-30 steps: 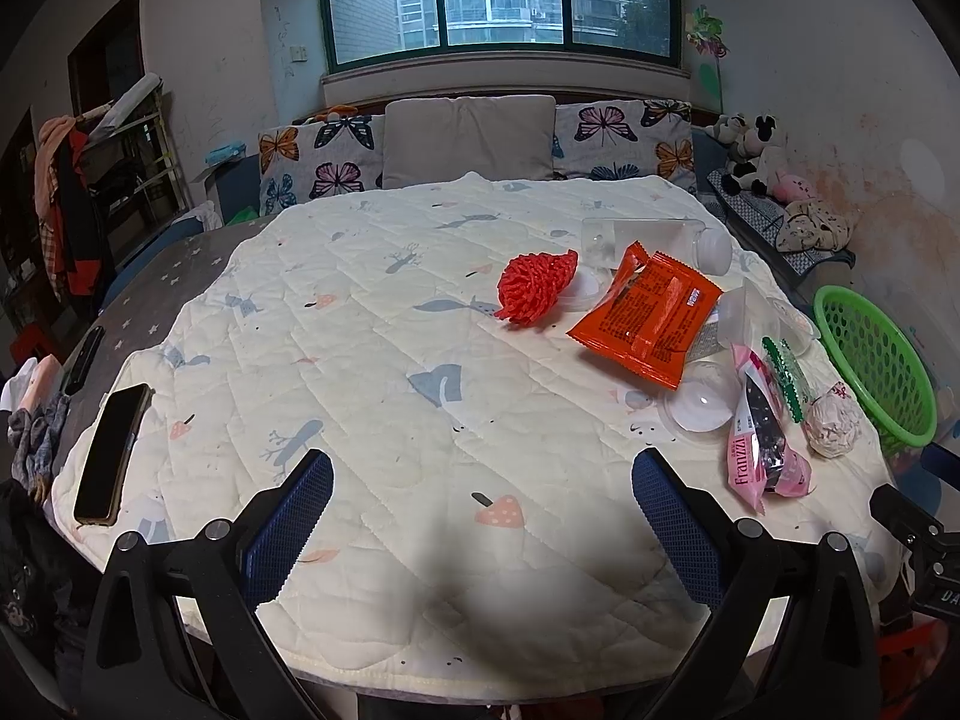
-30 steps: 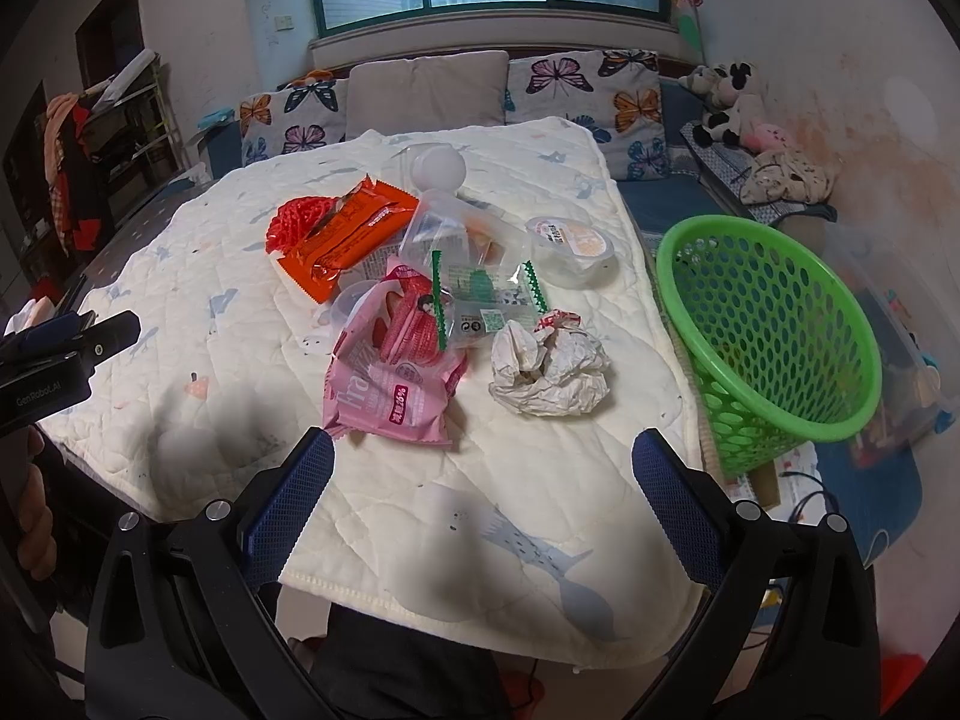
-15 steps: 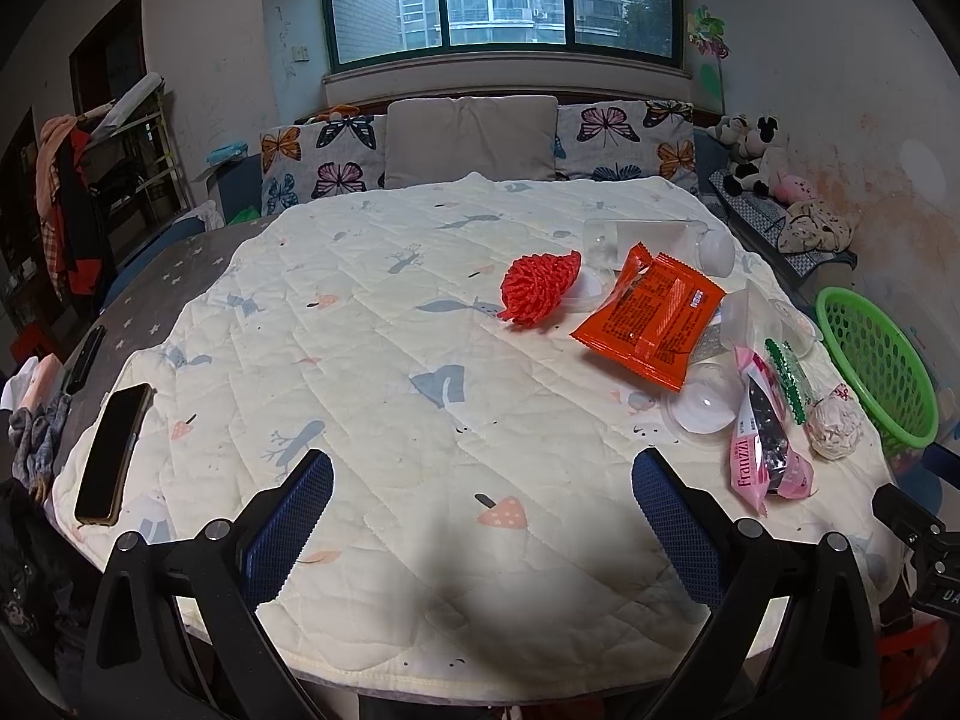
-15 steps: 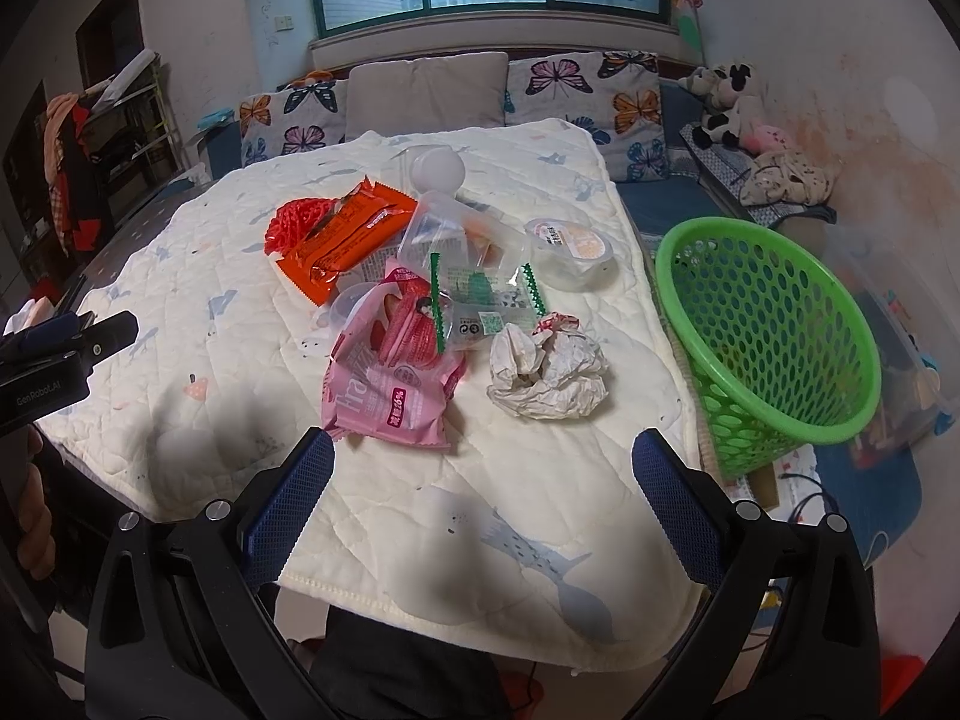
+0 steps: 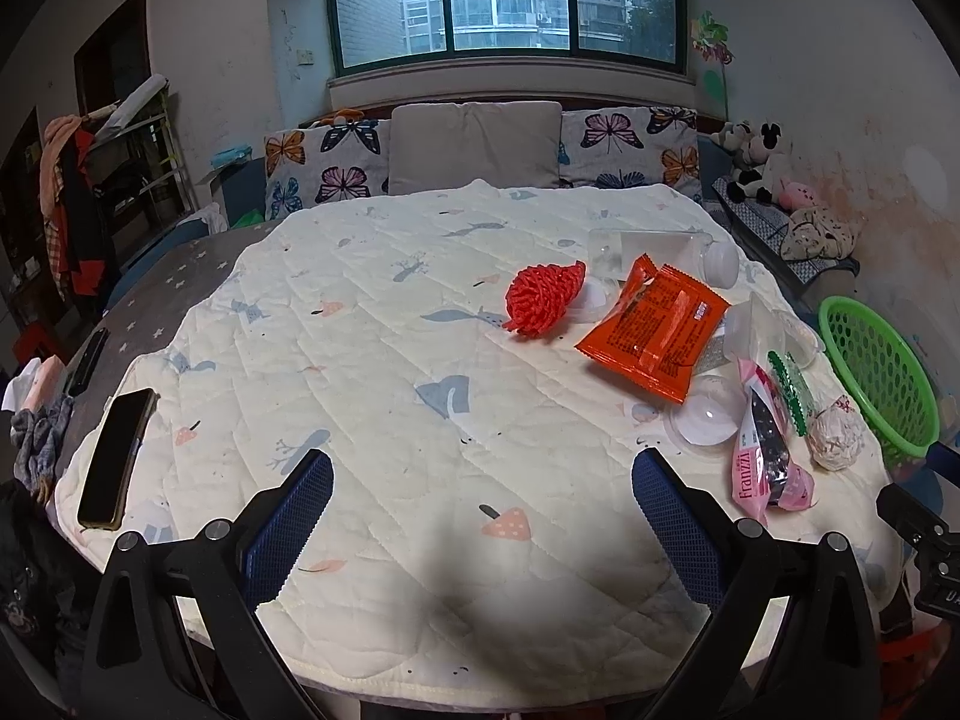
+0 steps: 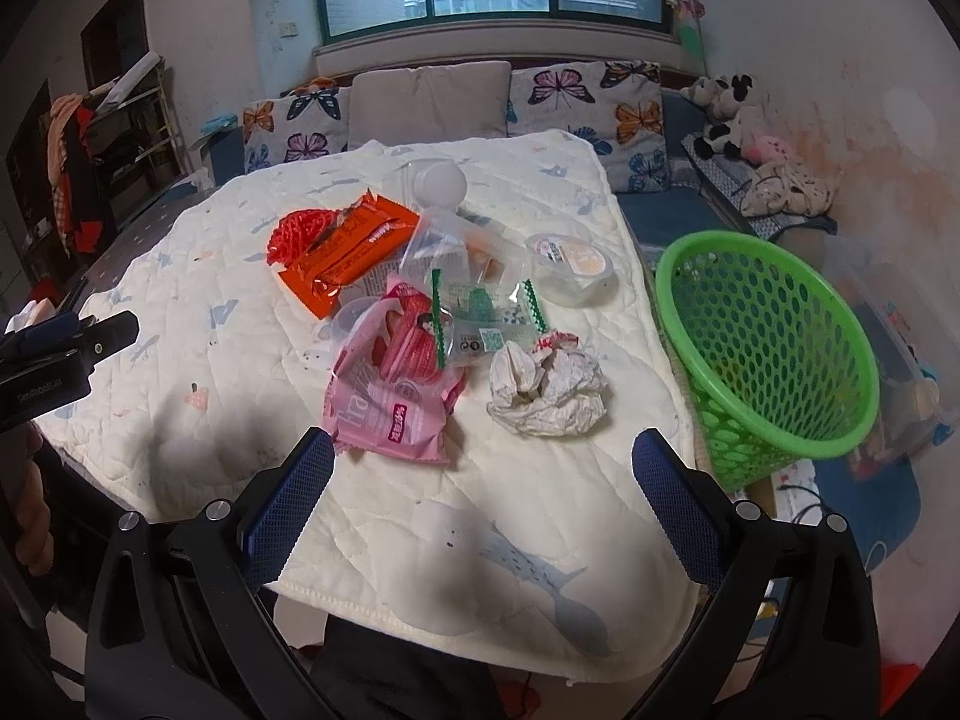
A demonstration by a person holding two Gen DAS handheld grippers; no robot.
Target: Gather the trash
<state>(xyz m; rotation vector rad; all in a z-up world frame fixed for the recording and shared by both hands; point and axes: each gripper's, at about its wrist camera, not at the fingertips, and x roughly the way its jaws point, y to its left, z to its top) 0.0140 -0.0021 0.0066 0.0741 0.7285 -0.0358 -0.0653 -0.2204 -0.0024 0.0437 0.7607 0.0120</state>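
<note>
1. Table (image 5: 372, 360), covered by a cream quilted cloth with small prints; all the trash sits in a cluster on its right side.
2. Green basket (image 6: 774, 354) stands off the table's right edge, tilted, with its mouth facing the table; it looks empty.
3. Left gripper (image 5: 483, 516) hovers over the near edge of the table, fingers spread wide, nothing between them.
4. Right gripper (image 6: 483, 510) hovers over the near right corner, fingers spread wide, nothing held; the crumpled paper lies just ahead of it.
5. Orange wrapper (image 6: 345, 249) lies mid-cluster, partly over the red mesh net (image 5: 540, 297) on its left.
6. Pink wrapper (image 6: 390, 396) sits nearest the right gripper, overlapping a clear bag with green trim (image 6: 486, 318).
7. Crumpled paper (image 6: 546, 387) lies right of the pink wrapper, near the table edge by the basket.
8. Clear lidded cup (image 6: 570, 261) and clear bottle (image 6: 432, 183) lie at the far side of the cluster.
9. Phone (image 5: 117, 459) lies on the table's left edge, well apart from the trash.
</note>
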